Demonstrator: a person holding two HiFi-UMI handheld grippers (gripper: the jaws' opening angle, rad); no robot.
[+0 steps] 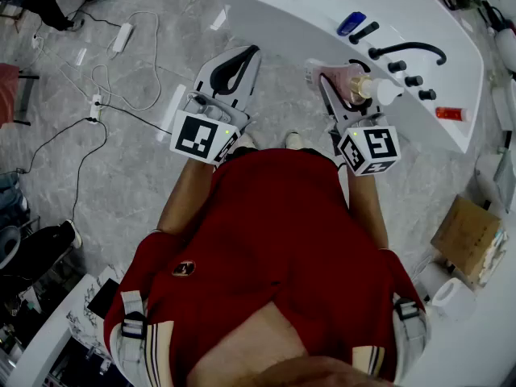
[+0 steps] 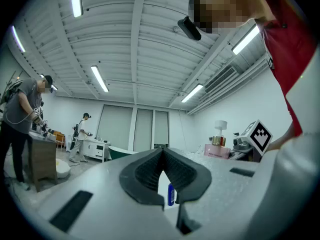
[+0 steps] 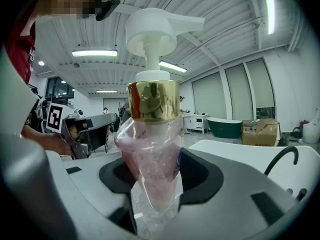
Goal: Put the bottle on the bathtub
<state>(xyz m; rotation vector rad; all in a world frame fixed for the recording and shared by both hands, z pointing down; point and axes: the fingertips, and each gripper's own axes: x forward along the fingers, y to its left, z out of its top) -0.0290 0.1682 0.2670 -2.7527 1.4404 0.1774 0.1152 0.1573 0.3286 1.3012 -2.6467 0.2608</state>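
Note:
A clear pink pump bottle with a gold collar and white pump head is clamped in my right gripper, which is shut on its body. It hangs in the air close to the near rim of the white bathtub. In the right gripper view the bottle fills the space between the jaws of the right gripper, upright. My left gripper is held over the floor to the left, shut with nothing in it; its jaw tips touch. From the left gripper the bottle shows at the right.
A small blue bottle, black faucet with knobs and a red tube sit on the tub's ledge. Cables and a power strip lie on the grey floor at left. A cardboard box and paper roll are at right.

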